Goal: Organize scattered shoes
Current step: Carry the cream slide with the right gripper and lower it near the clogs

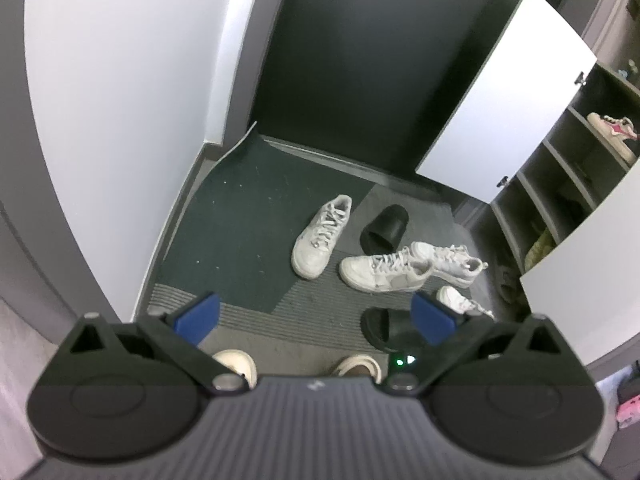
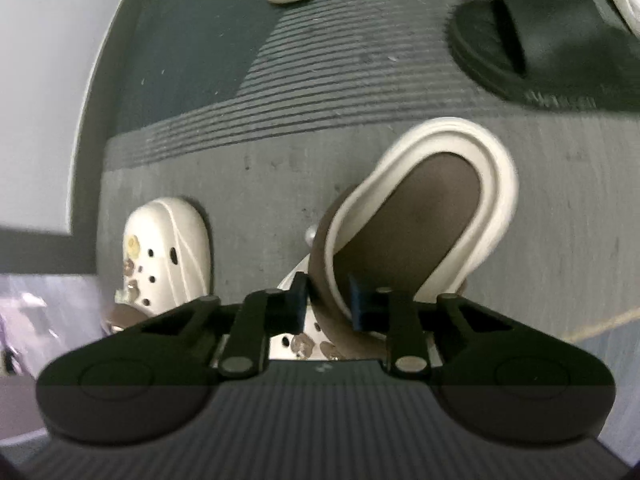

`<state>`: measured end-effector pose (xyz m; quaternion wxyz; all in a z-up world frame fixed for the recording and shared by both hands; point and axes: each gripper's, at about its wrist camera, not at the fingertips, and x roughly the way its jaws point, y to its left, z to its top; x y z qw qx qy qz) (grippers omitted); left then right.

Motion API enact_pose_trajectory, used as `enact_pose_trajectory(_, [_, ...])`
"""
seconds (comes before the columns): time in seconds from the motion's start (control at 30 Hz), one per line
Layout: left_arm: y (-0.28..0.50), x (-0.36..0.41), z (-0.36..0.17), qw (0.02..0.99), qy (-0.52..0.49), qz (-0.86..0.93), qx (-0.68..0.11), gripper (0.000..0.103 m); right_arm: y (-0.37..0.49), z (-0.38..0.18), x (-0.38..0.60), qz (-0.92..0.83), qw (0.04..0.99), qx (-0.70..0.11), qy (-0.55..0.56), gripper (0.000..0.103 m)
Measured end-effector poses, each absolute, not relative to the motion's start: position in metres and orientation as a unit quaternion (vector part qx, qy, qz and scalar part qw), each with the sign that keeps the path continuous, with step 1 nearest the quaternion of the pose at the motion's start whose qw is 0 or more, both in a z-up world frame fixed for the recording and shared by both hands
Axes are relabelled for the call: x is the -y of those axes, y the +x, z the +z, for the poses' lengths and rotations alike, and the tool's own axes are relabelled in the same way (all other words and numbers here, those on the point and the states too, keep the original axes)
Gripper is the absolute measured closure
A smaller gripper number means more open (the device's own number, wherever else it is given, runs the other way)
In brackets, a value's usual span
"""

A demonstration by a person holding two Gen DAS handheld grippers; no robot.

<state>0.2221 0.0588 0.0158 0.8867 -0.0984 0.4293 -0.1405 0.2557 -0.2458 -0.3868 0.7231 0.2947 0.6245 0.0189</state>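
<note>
Left wrist view takes in the whole entryway: dark floor mat [image 1: 224, 216], open shoe cabinet [image 1: 560, 184] along its right edge, doors swung out. Task looks barely started. One pink-and-white sneaker [image 1: 612, 136] sits on an upper shelf; the lower shelves hold something dim I can't make out.

Left to sort, all loose on the mat:
- white sneaker [image 1: 320, 236] mid-mat
- two more white sneakers [image 1: 384, 272] crossed over each other toward the cabinet side, the rear one [image 1: 452, 262] partly hidden
- a fourth white sneaker [image 1: 456, 298] near the mat's right edge, mostly behind a fingertip
- black slide [image 1: 384, 226] tipped on its side between the sneakers
- second black slide [image 1: 390, 330] flat, toward the near edge
- cream clog [image 2: 168, 256] with charms, on bare floor just off the mat's near edge

Hands: left gripper [image 1: 316, 320] hangs over the near edge of the mat, angled down, jaws spread wide, nothing between them, nothing touched.

Right gripper [image 2: 328, 300] is pitched steeply down over the floor in front of the mat, jaws nearly together and pinching the rim of the other cream clog [image 2: 416, 216]. That clog is tipped, brown footbed facing the camera, lying beside its mate and well apart from the cabinet. Whether it's clear of the floor I can't tell. My read: first pick in progress, clog pair first.
</note>
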Motion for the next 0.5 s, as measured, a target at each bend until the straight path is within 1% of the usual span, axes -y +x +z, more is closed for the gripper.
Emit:
enact_pose_trajectory(0.2, [0.212, -0.062, 0.023, 0.89, -0.107, -0.15, -0.418, 0.0, 0.214, -0.377, 0.271, -0.032, 0.714, -0.573, 0.402, 0.084])
enact_pose_trajectory(0.3, [0.207, -0.06, 0.025, 0.889, -0.107, -0.155, -0.417, 0.0, 0.214, -0.37, 0.268, 0.019, 0.711, -0.564, 0.419, 0.085])
enact_pose_trajectory(0.33, [0.206, -0.059, 0.024, 0.889, -0.104, -0.158, -0.418, 0.0, 0.215, -0.369, 0.264, 0.041, 0.712, -0.568, 0.411, 0.083])
enact_pose_trajectory(0.4, [0.204, -0.057, 0.024, 0.888, -0.101, -0.16, -0.419, 0.0, 0.217, -0.367, 0.255, 0.063, 0.724, -0.576, 0.374, 0.082])
enact_pose_trajectory(0.5, [0.202, -0.055, 0.022, 0.887, -0.094, -0.159, -0.423, 0.0, 0.216, -0.362, 0.257, 0.059, 0.758, -0.557, 0.334, 0.081])
